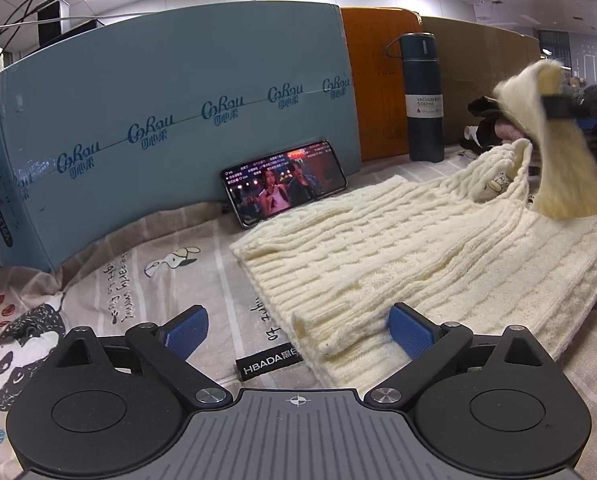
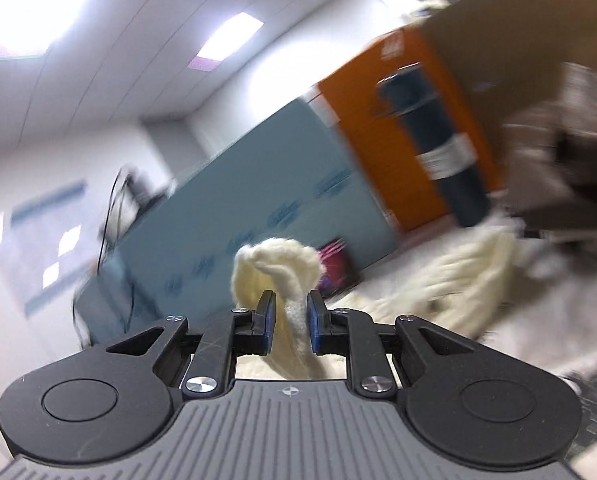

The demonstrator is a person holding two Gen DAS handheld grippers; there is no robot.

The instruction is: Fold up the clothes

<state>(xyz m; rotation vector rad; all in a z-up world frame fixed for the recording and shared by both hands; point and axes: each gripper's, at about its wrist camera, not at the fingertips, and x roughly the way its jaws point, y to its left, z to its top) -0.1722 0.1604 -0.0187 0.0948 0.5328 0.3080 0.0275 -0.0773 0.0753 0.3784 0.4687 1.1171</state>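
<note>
A printed bedsheet [image 1: 146,280] covers the work surface, and on it, ahead of and to the right of the left gripper's jaws, lies a cream cable-knit sweater [image 1: 398,256]. Its body is spread fairly flat, the ribbed hem nearest the jaws, with a small strip doubled over at that near edge. One part, a sleeve by its shape, is lifted well clear of the body at the far right. So, as a judgement, the folding is partway at most: the body lies laid out, a sleeve is being carried, and the body itself shows no fold across it.

The right gripper [image 2: 290,316] has its jaws drawn close, pinching that knitted sleeve [image 2: 276,268]; the fabric bunches above the pads and hangs down between them. The right-wrist view is blurred.

The left gripper [image 1: 298,330] hovers low with its jaws spread wide, holding nothing; its right pad [image 1: 412,334] lies at or touching the hem corner.
</note>
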